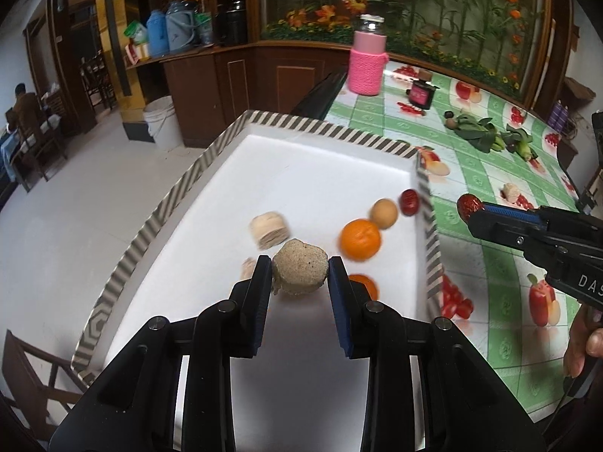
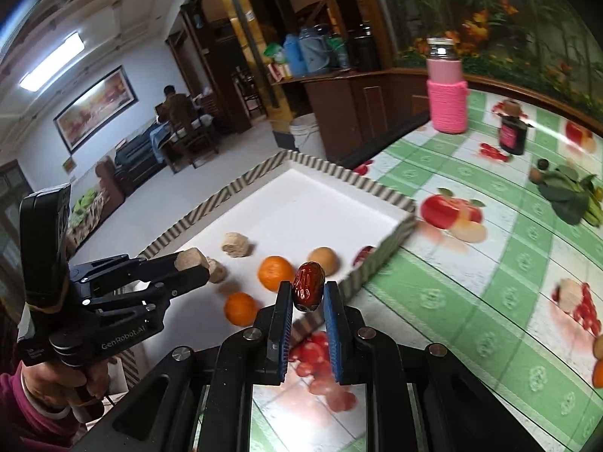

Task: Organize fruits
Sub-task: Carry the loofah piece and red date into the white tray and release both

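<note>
Left hand-held gripper is clamped on a beige cake-like chunk low over the white tray; right hand-held gripper pinches a red jujube by its sides, lower centre, just outside the tray. Risk: the smooth jujube slips out onto the tabletop, or clips the striped rim going in. Two oranges, a brown egg-like fruit and another jujube crowd the near tray corner.

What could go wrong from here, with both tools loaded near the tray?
1. The right tool pinches the red date only at its fingertips, still outside the tray's striped rim; it could slip onto the table.
2. The left tool holds a crumbly beige chunk above the oranges; dropped, it may knock them rolling.
3. The tools are converging and might collide.
</note>
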### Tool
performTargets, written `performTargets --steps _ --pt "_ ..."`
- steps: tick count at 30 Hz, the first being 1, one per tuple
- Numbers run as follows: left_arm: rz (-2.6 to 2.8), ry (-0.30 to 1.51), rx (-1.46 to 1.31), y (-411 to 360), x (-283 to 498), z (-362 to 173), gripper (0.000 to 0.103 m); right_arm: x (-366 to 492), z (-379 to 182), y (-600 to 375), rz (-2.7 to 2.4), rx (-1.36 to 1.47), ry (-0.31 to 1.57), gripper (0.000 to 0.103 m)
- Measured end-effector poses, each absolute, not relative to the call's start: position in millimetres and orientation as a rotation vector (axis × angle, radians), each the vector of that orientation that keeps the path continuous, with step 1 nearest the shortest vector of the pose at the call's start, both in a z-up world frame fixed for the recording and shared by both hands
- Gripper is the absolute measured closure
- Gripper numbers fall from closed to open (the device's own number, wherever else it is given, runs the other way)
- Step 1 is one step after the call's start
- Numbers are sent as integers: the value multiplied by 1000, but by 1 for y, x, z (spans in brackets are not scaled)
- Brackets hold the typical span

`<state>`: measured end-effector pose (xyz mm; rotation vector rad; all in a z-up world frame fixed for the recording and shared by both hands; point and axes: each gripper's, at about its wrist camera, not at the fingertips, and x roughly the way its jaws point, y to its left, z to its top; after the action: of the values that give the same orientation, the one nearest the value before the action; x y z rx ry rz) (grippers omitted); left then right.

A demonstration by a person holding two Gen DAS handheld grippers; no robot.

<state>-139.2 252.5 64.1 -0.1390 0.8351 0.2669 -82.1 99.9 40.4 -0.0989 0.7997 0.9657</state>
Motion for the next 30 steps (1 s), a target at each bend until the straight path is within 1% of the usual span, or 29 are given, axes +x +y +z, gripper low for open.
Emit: performTargets --steps 8,20,26,28,30 --pt "263 853 -162 260 -150 54 73 -86 30 124 999 -147 831 87" --pt "276 877 -170 261 -144 41 73 -84 7 165 968 -311 870 87" --pt "307 867 -146 260 -143 41 73 -85 0 167 970 -318 872 87" --pt "319 872 -137 260 -142 40 73 -85 2 166 976 -302 877 86" --pt "316 880 -147 261 -141 39 73 -86 5 161 976 -290 862 82"
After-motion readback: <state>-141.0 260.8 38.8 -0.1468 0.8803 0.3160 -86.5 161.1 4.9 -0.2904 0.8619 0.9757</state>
